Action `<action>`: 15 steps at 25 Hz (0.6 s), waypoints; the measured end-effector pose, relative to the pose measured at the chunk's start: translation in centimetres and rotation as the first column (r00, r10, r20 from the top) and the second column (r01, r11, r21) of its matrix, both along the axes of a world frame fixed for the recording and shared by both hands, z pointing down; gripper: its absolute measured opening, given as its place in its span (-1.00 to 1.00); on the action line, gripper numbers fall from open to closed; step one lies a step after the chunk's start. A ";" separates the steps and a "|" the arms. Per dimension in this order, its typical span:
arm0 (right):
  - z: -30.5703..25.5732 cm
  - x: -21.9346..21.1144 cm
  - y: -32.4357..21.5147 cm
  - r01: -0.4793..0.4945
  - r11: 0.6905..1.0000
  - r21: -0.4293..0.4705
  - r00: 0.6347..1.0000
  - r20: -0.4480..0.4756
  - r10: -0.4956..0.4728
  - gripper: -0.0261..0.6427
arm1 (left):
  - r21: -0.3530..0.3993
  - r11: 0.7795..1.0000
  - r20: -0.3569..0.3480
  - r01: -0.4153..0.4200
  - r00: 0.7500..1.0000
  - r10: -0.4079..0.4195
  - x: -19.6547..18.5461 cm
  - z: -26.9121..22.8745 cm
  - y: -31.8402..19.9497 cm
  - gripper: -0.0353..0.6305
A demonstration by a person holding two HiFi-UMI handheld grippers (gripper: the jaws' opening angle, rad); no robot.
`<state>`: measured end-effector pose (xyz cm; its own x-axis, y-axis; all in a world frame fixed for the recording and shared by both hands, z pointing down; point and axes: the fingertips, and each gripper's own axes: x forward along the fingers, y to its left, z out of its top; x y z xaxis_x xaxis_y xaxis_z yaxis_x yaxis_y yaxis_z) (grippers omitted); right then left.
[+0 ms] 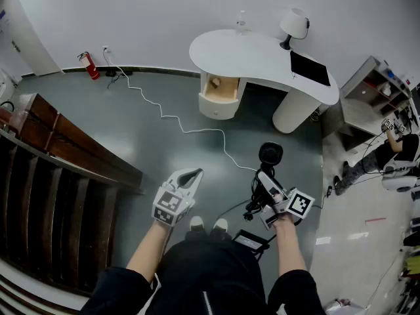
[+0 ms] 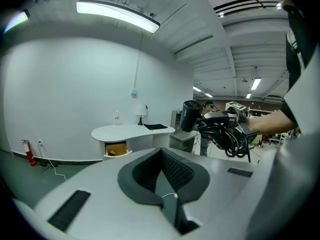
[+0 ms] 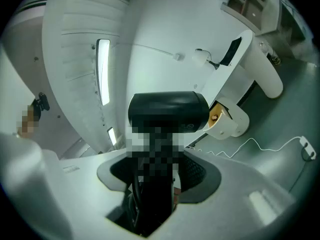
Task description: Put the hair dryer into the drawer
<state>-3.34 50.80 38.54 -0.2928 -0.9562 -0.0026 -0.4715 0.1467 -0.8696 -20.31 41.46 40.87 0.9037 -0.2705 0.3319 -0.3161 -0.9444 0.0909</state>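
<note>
Up off the floor on the near right, the hair dryer point(image 1: 270, 155) is sitting in the right gripper point(image 1: 266, 186). Its jaws are clamped on the handle and the black barrel sticks out past the tips toward the far side. The dryer's black cord point(image 1: 254, 205) hangs in a messy bundle right under the gripper. From the right gripper view you can see the handle filling the gap between the pads, so it's a proper grip.

The left gripper point(image 1: 190, 176) is just to the left of it, apart from the dryer, tilted a bit downward. Its jaws are pressed together at the tips with nothing in them.

The drawer point(image 1: 220, 89) is well away at the far side and pulled open. It's tucked under the left end of a curvy white desk point(image 1: 262, 58). On the desk there's a white lamp point(image 1: 293, 25) at the far right and a flat black pad point(image 1: 310, 67) just near of it.

A white cable point(image 1: 190, 131) snakes across the grey floor from the far wall toward the grippers. A red fire extinguisher point(image 1: 88, 64) stands at the far left by the wall, and dark wooden furniture point(image 1: 65, 149) runs along the left.
</note>
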 end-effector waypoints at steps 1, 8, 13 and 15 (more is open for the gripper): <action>0.1 0.0 -0.1 0.006 1.000 -0.001 1.000 -0.003 -0.006 -0.27 | -0.002 1.000 0.001 -0.006 1.000 0.006 0.5 0.0 0.2 -0.86; 1.1 0.3 -0.1 0.034 0.999 -0.022 0.999 -0.025 -0.034 -0.27 | 0.006 0.999 0.018 -0.053 0.998 0.053 4.2 0.2 1.5 -0.86; 1.7 0.6 0.4 0.031 0.999 -0.033 0.999 -0.024 -0.031 -0.27 | 0.009 0.998 0.027 -0.069 0.997 0.069 5.3 0.7 2.4 -0.86; 1.7 0.7 0.4 0.031 0.999 -0.032 0.999 -0.026 -0.032 -0.27 | 0.011 0.997 0.033 -0.071 0.997 0.070 5.5 0.9 2.5 -0.86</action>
